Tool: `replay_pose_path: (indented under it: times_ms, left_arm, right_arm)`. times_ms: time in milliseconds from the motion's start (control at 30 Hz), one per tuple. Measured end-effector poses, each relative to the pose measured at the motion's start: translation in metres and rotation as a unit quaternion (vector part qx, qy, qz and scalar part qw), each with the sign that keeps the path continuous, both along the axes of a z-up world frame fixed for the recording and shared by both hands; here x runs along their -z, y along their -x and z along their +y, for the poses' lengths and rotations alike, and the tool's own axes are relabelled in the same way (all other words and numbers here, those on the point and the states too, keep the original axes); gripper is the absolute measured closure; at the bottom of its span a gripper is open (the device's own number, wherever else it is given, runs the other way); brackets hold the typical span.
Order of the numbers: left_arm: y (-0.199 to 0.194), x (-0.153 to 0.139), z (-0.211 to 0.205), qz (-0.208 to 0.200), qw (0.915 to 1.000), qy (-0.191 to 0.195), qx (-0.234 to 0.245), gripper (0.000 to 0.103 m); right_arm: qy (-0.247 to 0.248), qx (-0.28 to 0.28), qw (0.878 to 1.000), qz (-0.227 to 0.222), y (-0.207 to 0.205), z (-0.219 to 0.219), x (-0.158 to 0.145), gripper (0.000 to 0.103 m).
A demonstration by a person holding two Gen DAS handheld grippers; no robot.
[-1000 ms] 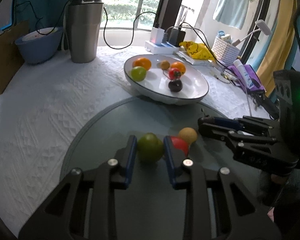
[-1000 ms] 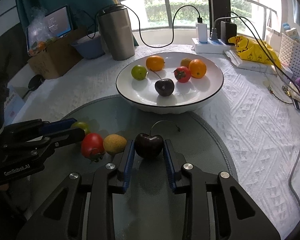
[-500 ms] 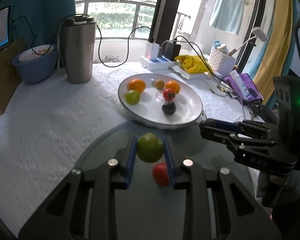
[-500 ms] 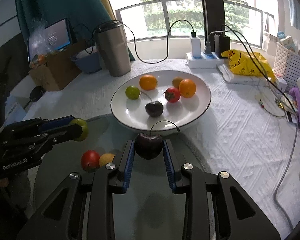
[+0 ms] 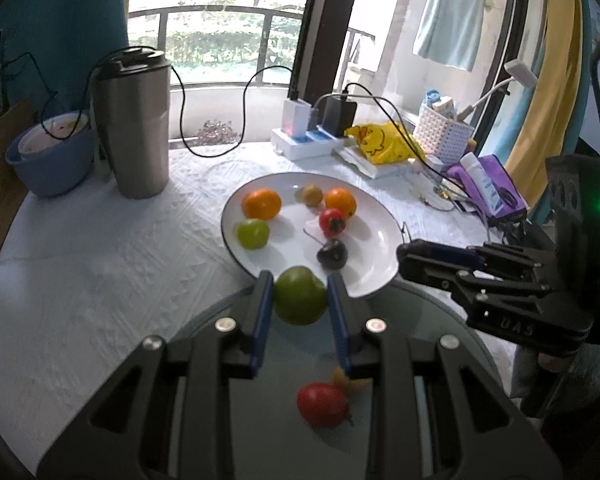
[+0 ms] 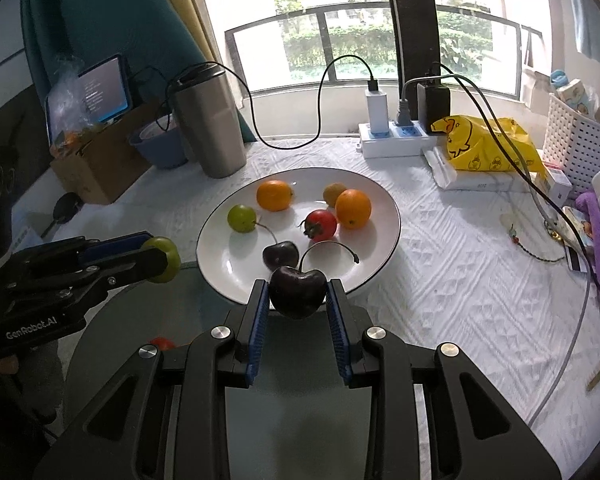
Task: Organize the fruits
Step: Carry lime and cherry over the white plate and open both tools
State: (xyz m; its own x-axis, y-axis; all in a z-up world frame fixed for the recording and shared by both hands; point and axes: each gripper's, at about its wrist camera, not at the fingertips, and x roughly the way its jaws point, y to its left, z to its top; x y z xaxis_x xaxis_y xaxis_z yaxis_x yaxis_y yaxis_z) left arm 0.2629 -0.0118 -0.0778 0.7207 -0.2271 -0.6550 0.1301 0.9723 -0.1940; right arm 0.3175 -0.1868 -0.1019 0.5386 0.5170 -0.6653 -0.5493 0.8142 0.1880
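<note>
My left gripper [image 5: 300, 294] is shut on a green fruit [image 5: 300, 300] and holds it in the air just short of the near rim of the white plate [image 5: 376, 280]. My right gripper [image 6: 298, 296] is shut on a dark cherry [image 6: 298, 290] with a curved stem, above the plate's [image 6: 384, 208] near rim. The plate holds two oranges, a green fruit, a red tomato, a dark cherry and a small yellow fruit. A red tomato [image 5: 322, 400] and a yellow fruit [image 5: 350, 380] lie on the round glass mat [image 5: 452, 320] below my left gripper.
A steel tumbler [image 5: 134, 124] and a blue bowl [image 5: 50, 156] stand at the back left. A power strip with chargers [image 6: 396, 140], a yellow bag [image 6: 484, 144], a white basket [image 6: 580, 140] and cables lie at the back right. A cardboard box [image 6: 100, 164] stands at the left.
Both grippers have risen off the glass mat and moved forward toward the plate, each carrying its fruit. The red tomato and yellow fruit stayed on the mat.
</note>
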Motion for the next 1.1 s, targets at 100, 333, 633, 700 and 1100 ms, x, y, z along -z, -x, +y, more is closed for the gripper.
replay_pose_path:
  times_ms: [100, 333, 633, 700, 1100]
  left_arm:
    - [-0.008, 0.002, -0.001, 0.001, 1.0000, 0.000, 0.002, 0.075]
    - [-0.026, 0.007, -0.002, 0.008, 1.0000, 0.000, 0.004, 0.075]
    - [-0.040, 0.017, -0.003, 0.022, 0.9997, 0.003, 0.009, 0.075]
    - [-0.041, 0.017, -0.002, 0.026, 0.9996, 0.006, 0.011, 0.075]
    - [-0.036, 0.012, -0.001, 0.023, 0.9997, 0.004, 0.005, 0.073]
  right_arm:
    - [-0.002, 0.000, 1.000, 0.003, -0.007, 0.000, 0.002, 0.071]
    - [-0.004, -0.005, 1.000, 0.010, -0.020, 0.004, 0.006, 0.071]
    - [0.009, -0.007, 1.000, 0.016, -0.030, 0.010, 0.012, 0.071]
    - [0.011, -0.008, 1.000, 0.016, -0.031, 0.011, 0.012, 0.071]
    - [0.020, -0.002, 1.000, 0.009, -0.024, 0.013, 0.005, 0.071]
